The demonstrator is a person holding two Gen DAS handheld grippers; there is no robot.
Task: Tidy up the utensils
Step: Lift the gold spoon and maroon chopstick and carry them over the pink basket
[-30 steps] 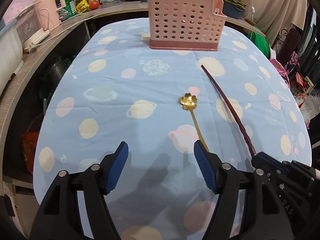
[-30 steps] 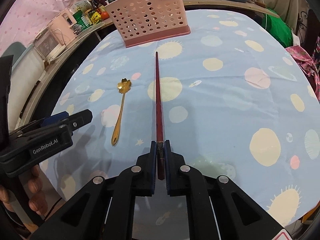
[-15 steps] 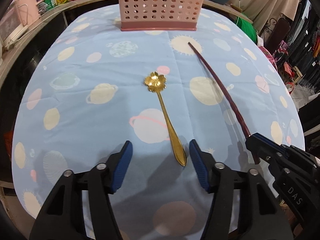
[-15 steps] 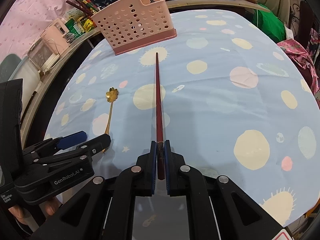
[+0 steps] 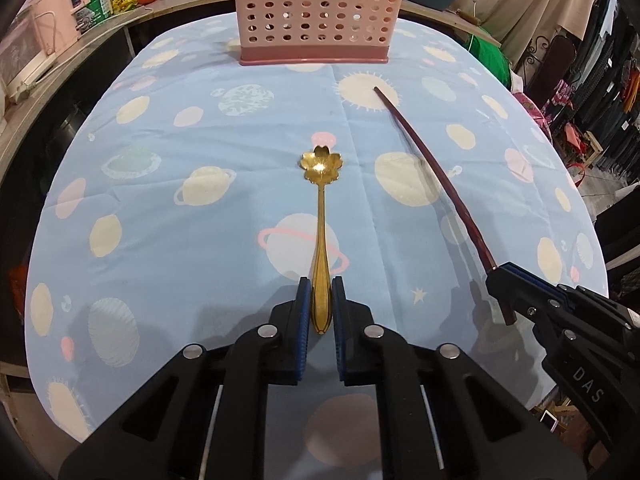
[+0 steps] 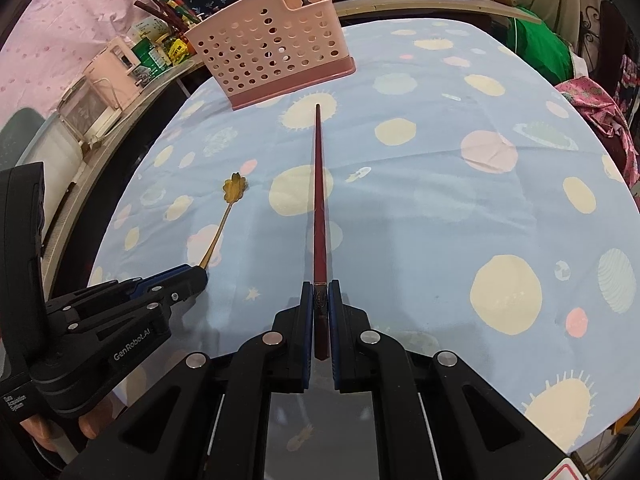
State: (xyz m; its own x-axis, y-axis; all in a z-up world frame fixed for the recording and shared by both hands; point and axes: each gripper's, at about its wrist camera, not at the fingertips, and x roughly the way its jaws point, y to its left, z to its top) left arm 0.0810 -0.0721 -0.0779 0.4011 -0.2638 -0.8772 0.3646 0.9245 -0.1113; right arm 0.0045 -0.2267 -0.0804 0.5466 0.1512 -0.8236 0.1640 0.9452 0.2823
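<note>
STEP: pickup — left gripper (image 5: 320, 300) just closing, clamped on gold flower spoon (image 5: 320, 216) handle | right gripper (image 6: 320, 312) clamped on dark-red chopsticks (image 6: 319, 200) | NEXT: lift both — carry to pink perforated caddy (image 5: 316, 8)

Your gold spoon (image 5: 321, 216) with its flower-shaped bowl lies flat at mid-frame, handle end toward the bottom. Your dark red chopstick (image 6: 320, 200) runs up the centre of the right wrist view, its tip near the pink perforated holder (image 5: 316, 12) standing upright at the top.
</note>
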